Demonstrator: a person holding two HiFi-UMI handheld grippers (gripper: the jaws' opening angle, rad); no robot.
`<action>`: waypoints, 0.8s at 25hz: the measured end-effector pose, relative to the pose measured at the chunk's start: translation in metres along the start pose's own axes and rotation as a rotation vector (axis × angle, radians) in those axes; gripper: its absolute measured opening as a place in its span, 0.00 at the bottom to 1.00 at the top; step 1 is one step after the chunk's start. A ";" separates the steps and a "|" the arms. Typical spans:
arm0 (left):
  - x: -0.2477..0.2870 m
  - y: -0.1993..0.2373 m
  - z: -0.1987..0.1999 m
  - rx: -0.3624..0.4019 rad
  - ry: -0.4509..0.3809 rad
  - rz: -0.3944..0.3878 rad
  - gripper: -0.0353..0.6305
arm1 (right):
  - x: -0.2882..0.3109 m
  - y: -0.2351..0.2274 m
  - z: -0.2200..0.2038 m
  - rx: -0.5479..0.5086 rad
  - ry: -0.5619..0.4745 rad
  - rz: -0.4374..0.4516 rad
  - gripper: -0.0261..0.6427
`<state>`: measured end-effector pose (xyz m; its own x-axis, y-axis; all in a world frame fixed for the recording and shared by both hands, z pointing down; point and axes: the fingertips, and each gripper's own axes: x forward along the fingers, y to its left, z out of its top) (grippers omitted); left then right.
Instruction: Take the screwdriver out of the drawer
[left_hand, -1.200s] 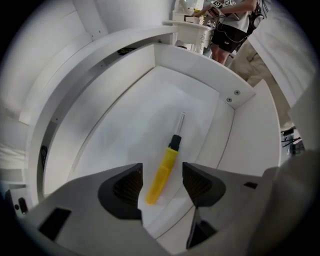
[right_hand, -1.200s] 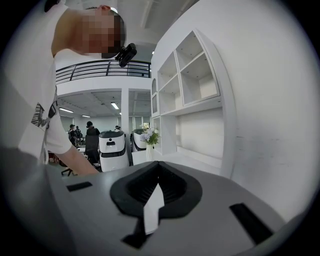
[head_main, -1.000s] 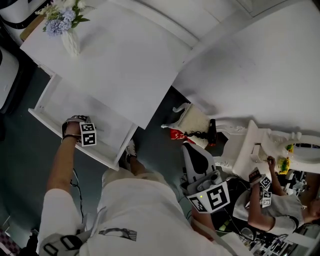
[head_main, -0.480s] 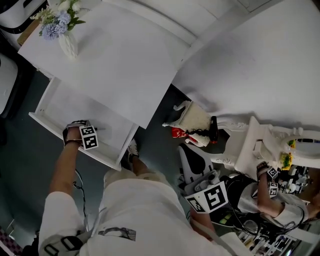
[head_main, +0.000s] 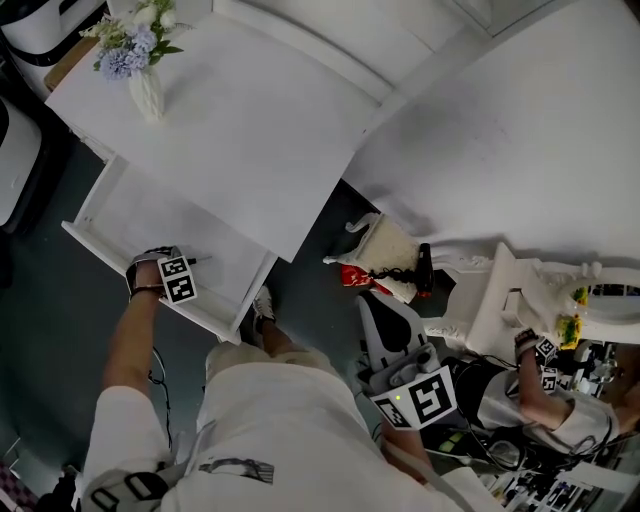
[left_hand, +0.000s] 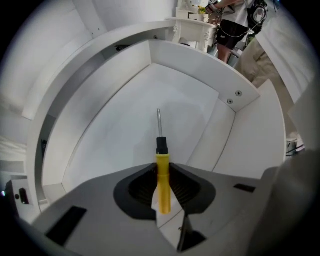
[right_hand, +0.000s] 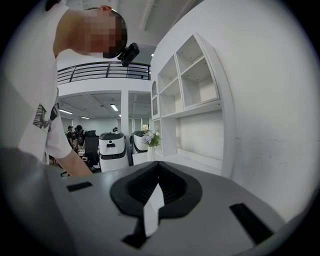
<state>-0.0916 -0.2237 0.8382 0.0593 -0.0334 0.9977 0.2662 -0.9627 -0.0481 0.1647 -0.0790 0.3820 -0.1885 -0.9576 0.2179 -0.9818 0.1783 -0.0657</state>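
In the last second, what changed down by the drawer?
The jaws of the left gripper have just been closing on the yellow handle of the screwdriver in the drawer. That hand stayed put; the right gripper stayed aside, shut and empty.

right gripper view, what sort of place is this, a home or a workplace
Probably a large office or lab hall, not a home: an upper-floor railing under strip lights, two white machines parked by a vase of flowers, and white wall shelves.
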 end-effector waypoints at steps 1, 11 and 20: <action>-0.003 0.003 0.002 -0.018 -0.014 0.017 0.18 | -0.002 0.000 0.000 -0.001 -0.002 0.002 0.05; -0.052 0.031 0.007 -0.317 -0.133 0.159 0.18 | -0.017 0.006 0.004 0.011 -0.059 0.039 0.05; -0.131 0.041 0.014 -0.712 -0.391 0.291 0.18 | 0.001 0.021 0.018 0.017 -0.123 0.158 0.05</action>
<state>-0.0752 -0.2553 0.7045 0.3934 -0.3357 0.8559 -0.4694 -0.8738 -0.1270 0.1440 -0.0806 0.3632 -0.3353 -0.9384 0.0834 -0.9393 0.3261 -0.1064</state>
